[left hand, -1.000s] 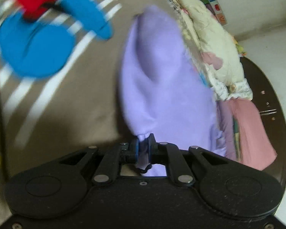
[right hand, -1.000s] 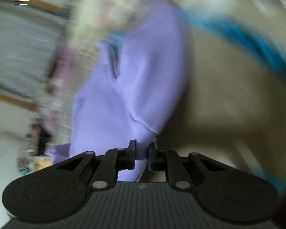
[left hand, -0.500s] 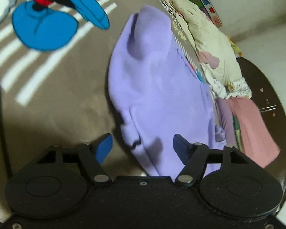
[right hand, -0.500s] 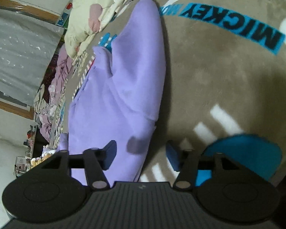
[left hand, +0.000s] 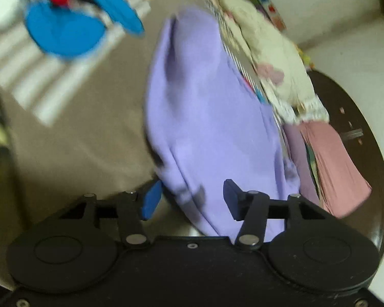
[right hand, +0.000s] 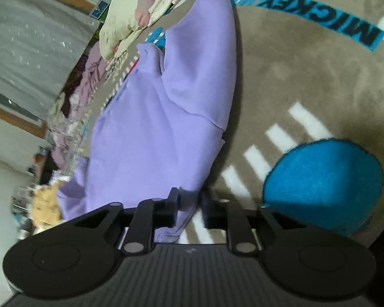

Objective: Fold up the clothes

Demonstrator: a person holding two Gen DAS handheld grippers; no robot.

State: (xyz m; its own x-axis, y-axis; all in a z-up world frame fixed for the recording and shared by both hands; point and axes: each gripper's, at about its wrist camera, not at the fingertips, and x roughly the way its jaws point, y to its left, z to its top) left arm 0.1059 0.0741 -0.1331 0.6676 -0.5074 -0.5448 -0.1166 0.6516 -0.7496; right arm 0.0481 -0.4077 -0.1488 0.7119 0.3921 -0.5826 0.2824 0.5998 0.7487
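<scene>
A lilac garment (left hand: 207, 112) lies folded lengthwise on the brown Mickey rug (left hand: 71, 133). It also shows in the right wrist view (right hand: 166, 117). My left gripper (left hand: 192, 200) is open, its blue pads either side of the garment's near end, holding nothing. My right gripper (right hand: 189, 204) is partly open around the garment's near corner, with a clear gap between the fingers.
A pile of clothes lies along the rug's edge: a cream floral piece (left hand: 274, 58), a pink one (left hand: 332, 163), and in the right wrist view cream (right hand: 133, 12) and mauve ones (right hand: 87, 76). A dark round surface (left hand: 358, 117) lies beyond.
A second ago both grippers were shut on the lilac garment. Both let go and the garment now lies on the rug. The right gripper's fingers have since narrowed around its corner.
</scene>
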